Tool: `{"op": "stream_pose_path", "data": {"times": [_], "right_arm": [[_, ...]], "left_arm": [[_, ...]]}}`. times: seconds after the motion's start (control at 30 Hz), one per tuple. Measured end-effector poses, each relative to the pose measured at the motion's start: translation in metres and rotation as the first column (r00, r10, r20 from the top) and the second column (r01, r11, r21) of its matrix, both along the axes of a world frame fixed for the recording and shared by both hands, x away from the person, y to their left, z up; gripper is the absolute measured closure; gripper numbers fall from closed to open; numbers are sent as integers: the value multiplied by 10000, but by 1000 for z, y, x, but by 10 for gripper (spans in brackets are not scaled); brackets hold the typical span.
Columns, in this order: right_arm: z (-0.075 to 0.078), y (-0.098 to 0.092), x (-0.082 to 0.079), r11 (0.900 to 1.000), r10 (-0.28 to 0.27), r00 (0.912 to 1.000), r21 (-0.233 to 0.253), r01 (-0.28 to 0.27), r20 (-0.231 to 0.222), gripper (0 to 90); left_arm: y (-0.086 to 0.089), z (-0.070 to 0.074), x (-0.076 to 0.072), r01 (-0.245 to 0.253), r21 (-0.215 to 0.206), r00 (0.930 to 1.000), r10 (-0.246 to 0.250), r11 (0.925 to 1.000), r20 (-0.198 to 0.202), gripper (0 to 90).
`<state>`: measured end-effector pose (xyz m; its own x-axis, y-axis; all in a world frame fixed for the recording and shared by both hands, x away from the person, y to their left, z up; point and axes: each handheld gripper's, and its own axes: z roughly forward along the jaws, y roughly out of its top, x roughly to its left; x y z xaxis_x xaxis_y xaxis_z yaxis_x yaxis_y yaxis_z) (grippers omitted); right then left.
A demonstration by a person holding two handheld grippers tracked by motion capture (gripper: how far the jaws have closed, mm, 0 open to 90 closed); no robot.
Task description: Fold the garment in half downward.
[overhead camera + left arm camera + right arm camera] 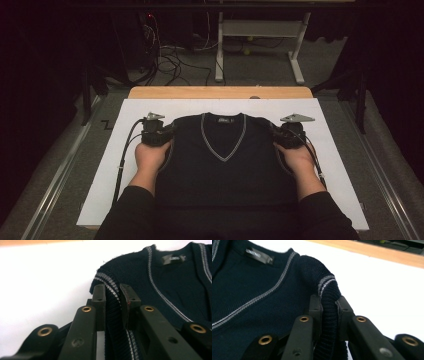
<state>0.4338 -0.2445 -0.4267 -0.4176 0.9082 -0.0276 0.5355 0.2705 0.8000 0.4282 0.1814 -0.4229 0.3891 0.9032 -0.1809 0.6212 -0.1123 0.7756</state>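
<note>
You work on a white sheet (100, 185) covering a wooden tabletop (220, 92), in a dark room with grey carpet, cables and a table frame (260, 30) beyond the far edge. The vest (220, 165) lies flat at the sheet's middle, collar toward the far edge, long axis running near to far. Your left gripper (167, 134) pinches the left armhole rib; your right gripper (276, 134) pinches the right one, jaws nearly closed.

I wore black sleeves (131, 210). My left gripper (113, 293) and right gripper (329, 305) were black, with brass-ringed holes, black cables, grey three-cornered plates.
</note>
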Motion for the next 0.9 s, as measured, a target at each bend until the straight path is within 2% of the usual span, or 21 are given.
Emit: {"op": "stream_pose_path", "data": {"times": [0.23,0.5,0.67,0.9], "right_arm": [[23,-5,3,9995,-224,9977,240,209,635,790],[48,-5,5,9982,-376,9899,517,308,1364,793],[61,-5,6,9969,-556,9808,660,440,1870,794],[80,-10,9,9951,-695,9701,843,511,2325,794]], "left_arm": [[1,23,3,-225,17,9967,223,9997,781,725],[8,40,8,-435,-66,9915,440,9990,1228,725],[10,53,10,-490,-190,9789,518,9986,1977,726],[8,70,17,-414,-174,9711,444,9990,2344,726]]}}
